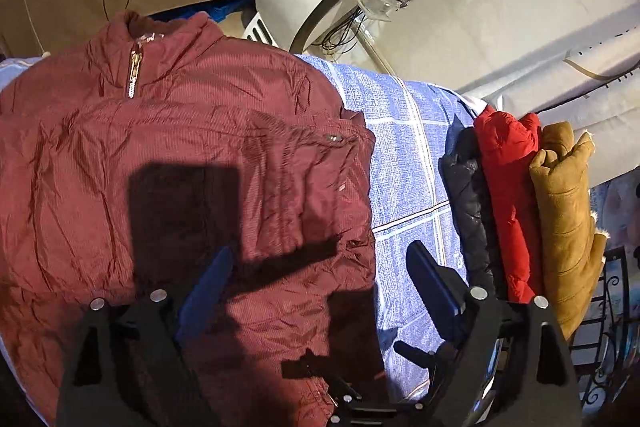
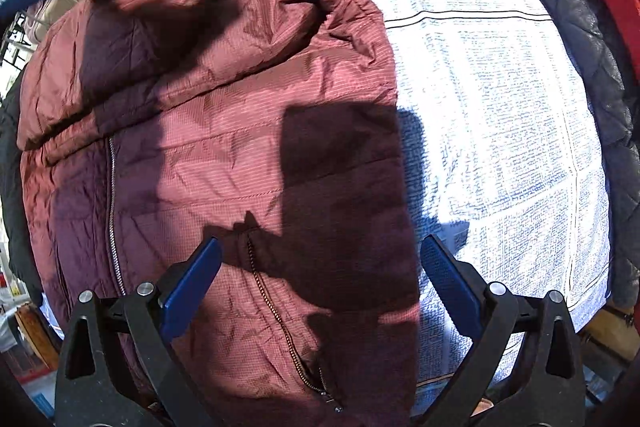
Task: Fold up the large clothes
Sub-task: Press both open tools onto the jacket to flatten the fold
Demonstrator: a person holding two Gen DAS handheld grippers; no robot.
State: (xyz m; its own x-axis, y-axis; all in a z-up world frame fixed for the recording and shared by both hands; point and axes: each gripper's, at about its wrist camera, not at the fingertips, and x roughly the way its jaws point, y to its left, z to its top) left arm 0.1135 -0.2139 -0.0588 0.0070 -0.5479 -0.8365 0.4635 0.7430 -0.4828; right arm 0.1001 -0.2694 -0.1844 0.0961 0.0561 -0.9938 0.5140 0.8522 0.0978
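Jacket: I see the maroon padded jacket (image 1: 168,163) lying front-up and zipped on the blue checked sheet (image 1: 404,163), collar toward the far edge.
Sleeve: one sleeve (image 2: 224,39) lies folded across the chest.
Left gripper (image 1: 316,263): my fingers are spread wide, holding nothing, above the jacket's hem-side edge.
Right gripper (image 2: 320,259): fingers likewise apart, empty, over the lower zipper (image 2: 276,311).
Sheet's right edge: folded black jacket (image 1: 468,195), red jacket (image 1: 508,187) and tan coat (image 1: 564,207) side by side.

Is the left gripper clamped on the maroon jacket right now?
No, the left gripper is open, its blue fingers spread apart above the maroon jacket, holding nothing.
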